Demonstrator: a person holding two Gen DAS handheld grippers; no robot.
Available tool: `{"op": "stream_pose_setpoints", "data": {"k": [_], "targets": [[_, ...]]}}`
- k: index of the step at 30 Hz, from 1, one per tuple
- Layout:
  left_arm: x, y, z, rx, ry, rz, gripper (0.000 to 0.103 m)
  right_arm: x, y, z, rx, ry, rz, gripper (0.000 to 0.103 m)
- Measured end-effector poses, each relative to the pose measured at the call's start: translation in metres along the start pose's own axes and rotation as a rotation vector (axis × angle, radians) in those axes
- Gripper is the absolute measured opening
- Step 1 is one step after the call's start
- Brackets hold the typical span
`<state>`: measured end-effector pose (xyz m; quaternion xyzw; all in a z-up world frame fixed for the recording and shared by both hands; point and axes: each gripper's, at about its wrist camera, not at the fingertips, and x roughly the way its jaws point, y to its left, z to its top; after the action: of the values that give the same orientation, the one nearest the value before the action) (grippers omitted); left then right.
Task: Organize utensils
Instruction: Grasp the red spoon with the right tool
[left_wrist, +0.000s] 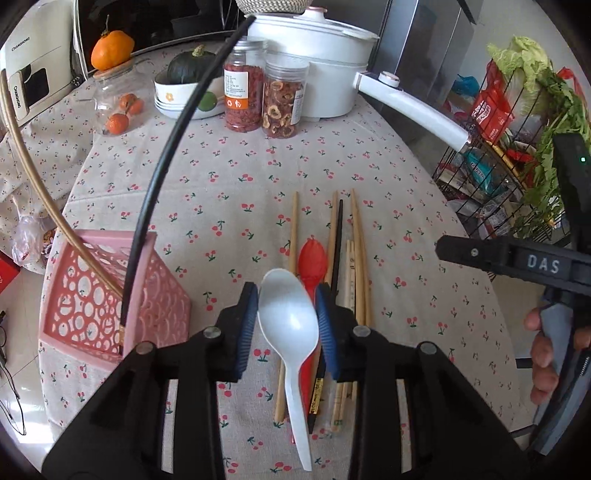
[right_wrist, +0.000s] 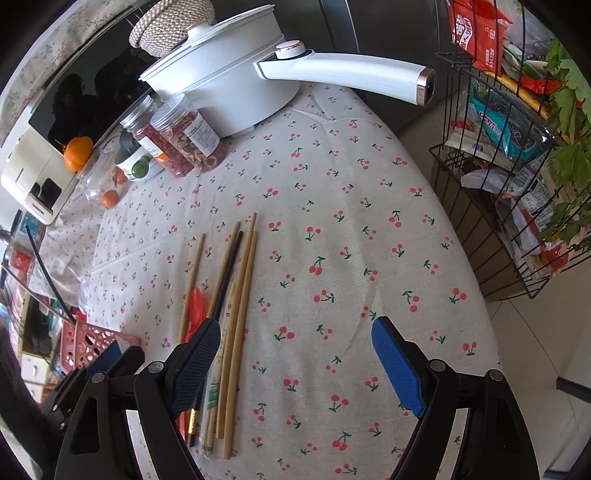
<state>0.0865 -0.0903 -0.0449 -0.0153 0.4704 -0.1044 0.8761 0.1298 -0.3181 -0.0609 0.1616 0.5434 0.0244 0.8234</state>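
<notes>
Cherry-print tablecloth (left_wrist: 229, 177) spreads under you: your left gripper (left_wrist: 287, 308) clamps the white spoon (left_wrist: 291, 332) by its bowl (handle hanging toward you), above the red spoon (left_wrist: 312, 258) and chopsticks (left_wrist: 356, 258), pink basket (left_wrist: 107, 299) to its left; your right gripper (right_wrist: 295, 354) gapes empty

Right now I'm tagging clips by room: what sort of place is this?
Most likely a home kitchen or dining corner. A white electric pot and jars of dried food stand on a table with a cherry-print cloth, and a wire rack of packaged snacks and greens stands beside it.
</notes>
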Motion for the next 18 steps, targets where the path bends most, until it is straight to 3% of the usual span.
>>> {"op": "stream_pose_setpoints", "data": {"k": [8, 10, 12, 15, 18], "targets": [[-0.062, 0.026, -0.002, 0.039, -0.137, -0.035, 0.034, 0.018, 0.039, -0.004, -0.060, 0.042, 0.095, 0.082], [-0.074, 0.038, -0.009, 0.033, -0.193, -0.044, 0.034, 0.024, 0.049, -0.005, -0.085, 0.051, 0.129, 0.069], [-0.082, 0.048, -0.016, 0.027, -0.254, -0.034, 0.034, 0.030, 0.058, -0.005, -0.110, 0.057, 0.168, 0.048], [-0.082, 0.060, -0.015, 0.001, -0.241, -0.061, 0.034, 0.039, 0.069, -0.004, -0.142, 0.062, 0.213, 0.032], [-0.087, 0.068, -0.018, -0.006, -0.252, -0.062, 0.034, 0.046, 0.077, -0.001, -0.184, 0.049, 0.218, 0.023]]}}
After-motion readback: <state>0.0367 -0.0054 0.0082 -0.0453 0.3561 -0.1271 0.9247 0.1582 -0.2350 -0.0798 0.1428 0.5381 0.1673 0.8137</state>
